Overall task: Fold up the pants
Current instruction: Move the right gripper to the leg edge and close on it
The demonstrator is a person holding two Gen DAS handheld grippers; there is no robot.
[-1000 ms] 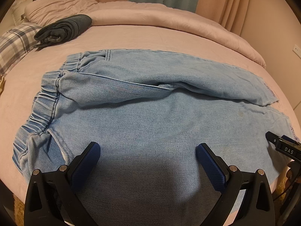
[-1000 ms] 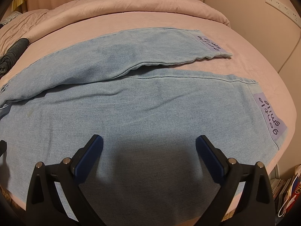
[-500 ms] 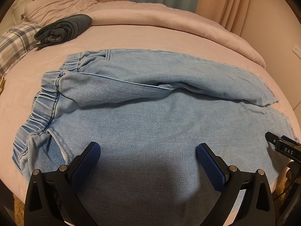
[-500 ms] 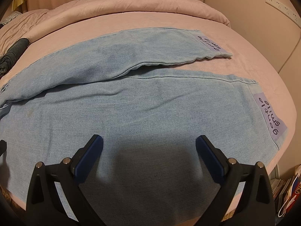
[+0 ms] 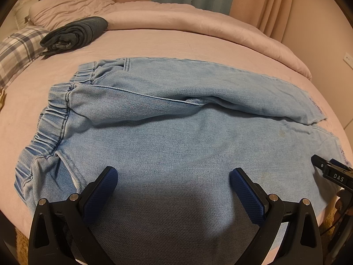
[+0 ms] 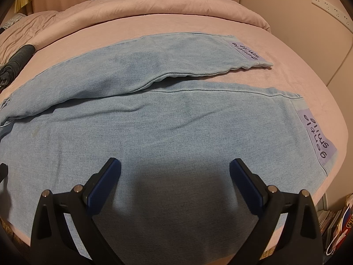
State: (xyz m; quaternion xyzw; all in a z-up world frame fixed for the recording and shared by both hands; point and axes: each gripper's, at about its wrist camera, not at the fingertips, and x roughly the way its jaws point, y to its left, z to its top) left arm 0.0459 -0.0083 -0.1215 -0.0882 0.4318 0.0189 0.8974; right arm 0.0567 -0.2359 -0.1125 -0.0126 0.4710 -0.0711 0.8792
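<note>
Light blue denim pants (image 5: 176, 128) lie spread flat on a pink bed, elastic waistband (image 5: 55, 119) to the left, both legs running right. In the right wrist view the pants (image 6: 176, 119) show two legs side by side, each with a purple "gentle smile" patch (image 6: 317, 137) at the hem. My left gripper (image 5: 174, 181) is open and empty over the near hip and thigh. My right gripper (image 6: 175, 172) is open and empty over the near leg. The right gripper's tip (image 5: 331, 172) shows at the left view's right edge.
A folded dark grey garment (image 5: 75, 33) lies at the back left beside a plaid pillow (image 5: 17, 48). A pink duvet (image 5: 198, 22) is bunched along the far side. The bed's near edge (image 6: 337, 167) drops to books on the floor (image 6: 337, 223).
</note>
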